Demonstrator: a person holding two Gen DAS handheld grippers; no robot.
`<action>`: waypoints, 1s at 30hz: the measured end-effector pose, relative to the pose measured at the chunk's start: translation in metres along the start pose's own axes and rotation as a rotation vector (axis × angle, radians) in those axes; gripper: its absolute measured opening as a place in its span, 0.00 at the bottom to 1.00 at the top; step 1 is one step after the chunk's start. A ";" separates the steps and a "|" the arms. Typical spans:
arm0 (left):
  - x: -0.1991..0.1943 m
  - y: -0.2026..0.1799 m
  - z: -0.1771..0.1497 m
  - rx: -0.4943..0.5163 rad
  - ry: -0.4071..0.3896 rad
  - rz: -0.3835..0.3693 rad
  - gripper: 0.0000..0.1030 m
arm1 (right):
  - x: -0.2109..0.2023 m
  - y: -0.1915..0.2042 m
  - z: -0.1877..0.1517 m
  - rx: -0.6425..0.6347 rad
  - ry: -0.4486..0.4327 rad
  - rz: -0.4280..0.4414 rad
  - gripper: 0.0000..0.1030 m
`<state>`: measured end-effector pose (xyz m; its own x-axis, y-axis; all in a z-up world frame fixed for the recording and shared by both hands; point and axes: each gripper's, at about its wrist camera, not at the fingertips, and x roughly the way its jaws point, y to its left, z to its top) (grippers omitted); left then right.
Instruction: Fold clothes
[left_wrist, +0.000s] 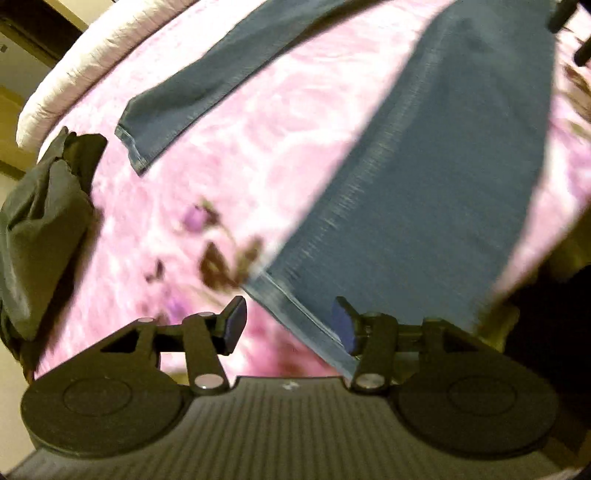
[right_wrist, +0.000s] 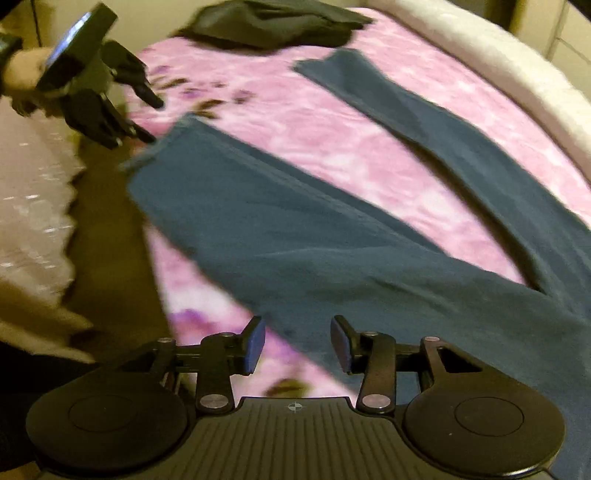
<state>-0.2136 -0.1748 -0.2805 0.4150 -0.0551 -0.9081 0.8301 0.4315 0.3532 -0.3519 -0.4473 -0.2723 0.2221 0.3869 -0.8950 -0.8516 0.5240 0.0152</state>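
Jeans (left_wrist: 424, 177) spread on bedspread (left_wrist: 258, 129), left gripper (right_wrist: 149, 120) visible only from right wrist

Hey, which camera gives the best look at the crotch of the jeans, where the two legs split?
The right wrist view. There the jeans show both legs meeting in a V at the crotch. The left wrist view shows only the two leg ends and hems; the join is out of frame.

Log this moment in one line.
left gripper open | right gripper open | blue denim jeans flat on pink floral bedspread, unheld
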 end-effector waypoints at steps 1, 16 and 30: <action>0.009 0.005 0.005 0.010 -0.002 -0.011 0.45 | 0.003 -0.006 -0.001 0.024 0.005 -0.023 0.42; 0.026 0.058 -0.012 -0.194 0.019 -0.154 0.15 | 0.030 -0.082 0.009 0.395 0.003 -0.267 0.44; 0.032 0.100 -0.019 -0.242 0.101 -0.024 0.08 | 0.076 -0.121 0.024 0.539 0.026 -0.123 0.46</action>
<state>-0.1240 -0.1164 -0.2788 0.3468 0.0166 -0.9378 0.7210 0.6349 0.2778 -0.2209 -0.4633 -0.3318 0.2875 0.2830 -0.9150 -0.4548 0.8811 0.1296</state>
